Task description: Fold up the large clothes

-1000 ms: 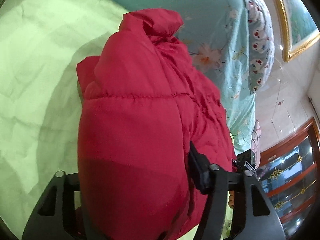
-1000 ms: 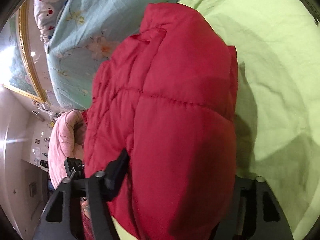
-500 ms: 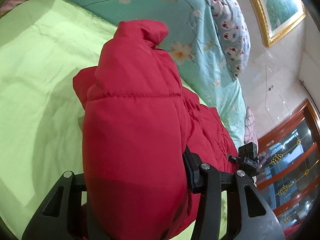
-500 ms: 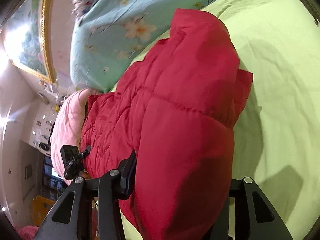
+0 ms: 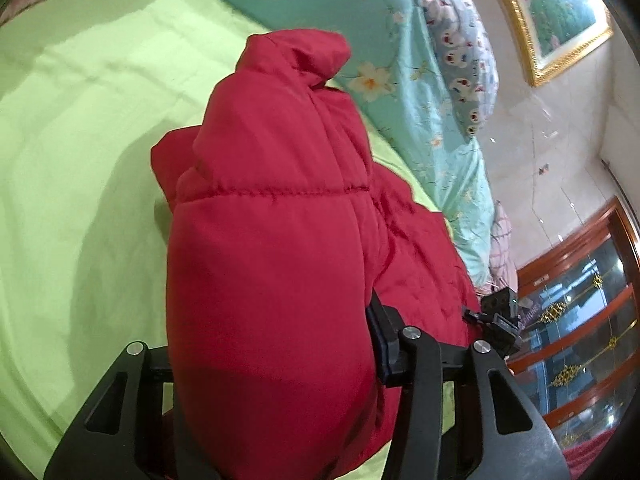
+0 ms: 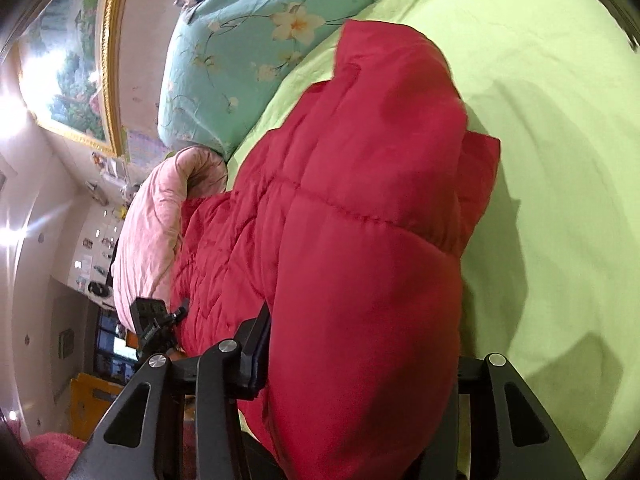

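Both my grippers, left gripper (image 5: 276,364) and right gripper (image 6: 360,352), clamp the red puffer jacket (image 5: 276,240); bundled above the green sheet (image 5: 80,120); laying flat remains.

A home bedroom is indicated by a bed spread with a lime-green sheet (image 5: 80,128), a turquoise floral quilt (image 6: 240,32), a patterned pillow (image 5: 460,64), a gilt-framed landscape painting (image 5: 560,12) and a glass-fronted wooden cabinet (image 5: 580,320).

Two close wrist views down along each gripper, sharing red jacket (image 5: 272,264) and green bedsheet (image 6: 560,120).
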Motion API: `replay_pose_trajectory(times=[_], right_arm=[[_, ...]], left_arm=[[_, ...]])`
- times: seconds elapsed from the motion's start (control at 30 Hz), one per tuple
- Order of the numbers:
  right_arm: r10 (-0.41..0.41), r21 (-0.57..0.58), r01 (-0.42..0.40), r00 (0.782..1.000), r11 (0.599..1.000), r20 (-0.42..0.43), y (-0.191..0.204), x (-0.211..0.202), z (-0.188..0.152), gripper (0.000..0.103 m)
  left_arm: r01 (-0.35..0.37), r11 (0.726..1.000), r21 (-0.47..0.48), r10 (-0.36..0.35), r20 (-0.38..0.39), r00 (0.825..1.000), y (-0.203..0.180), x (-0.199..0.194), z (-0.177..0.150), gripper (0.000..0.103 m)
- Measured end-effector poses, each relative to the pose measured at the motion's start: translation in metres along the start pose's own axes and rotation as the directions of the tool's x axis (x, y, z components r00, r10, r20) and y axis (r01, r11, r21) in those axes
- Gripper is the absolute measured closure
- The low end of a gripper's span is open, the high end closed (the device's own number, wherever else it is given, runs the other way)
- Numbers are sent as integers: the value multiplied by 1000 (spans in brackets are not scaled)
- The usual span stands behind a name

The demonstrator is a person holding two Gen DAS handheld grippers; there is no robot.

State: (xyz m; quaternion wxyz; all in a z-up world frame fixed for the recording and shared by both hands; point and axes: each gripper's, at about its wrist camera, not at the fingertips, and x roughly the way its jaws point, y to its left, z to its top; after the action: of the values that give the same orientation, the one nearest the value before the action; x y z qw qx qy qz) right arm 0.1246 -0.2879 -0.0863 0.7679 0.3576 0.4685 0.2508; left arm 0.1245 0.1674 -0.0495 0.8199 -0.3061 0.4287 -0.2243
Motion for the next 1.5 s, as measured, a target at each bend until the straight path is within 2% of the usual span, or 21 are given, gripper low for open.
replay_pose_trajectory(times=[0.13, 0.63, 0.7, 0.77, 0.87, 0.97, 1.27, 1.5], right_arm=[[-4, 26, 3, 1000, 1000, 19, -9, 4, -3, 53], [-28, 44, 26, 999, 999, 41, -18, 5, -14, 43], [-29, 49, 27, 999, 998, 45, -19, 6, -15, 42], [-31, 55, 29, 998, 998, 46, -19, 5, -15, 40], [-39, 60, 36, 998, 998, 48, -19, 5, -16, 37], [-46, 63, 43, 998, 997, 52, -18, 4, -17, 32], [-33, 126, 23, 996, 992, 80, -21, -6, -22, 18], [-43, 146, 26, 992, 989, 117, -20, -22, -34, 17]], left_arm=[[-10, 1000, -27, 10, -6, 1000, 12, 6, -3, 53], [2, 999, -52, -2, -9, 1000, 22, 9, -8, 45], [-1, 998, -57, 0, -14, 1000, 24, 10, -9, 43], [-14, 998, -57, 13, -19, 1000, 25, 10, -8, 34], [-79, 996, -28, 79, -15, 997, 19, 8, -9, 23], [-113, 993, -17, 113, -19, 993, 15, 4, -10, 19], [-128, 992, -20, 127, -48, 991, 16, -8, -11, 18], [-182, 983, 30, 183, -16, 983, 7, -23, -22, 18]])
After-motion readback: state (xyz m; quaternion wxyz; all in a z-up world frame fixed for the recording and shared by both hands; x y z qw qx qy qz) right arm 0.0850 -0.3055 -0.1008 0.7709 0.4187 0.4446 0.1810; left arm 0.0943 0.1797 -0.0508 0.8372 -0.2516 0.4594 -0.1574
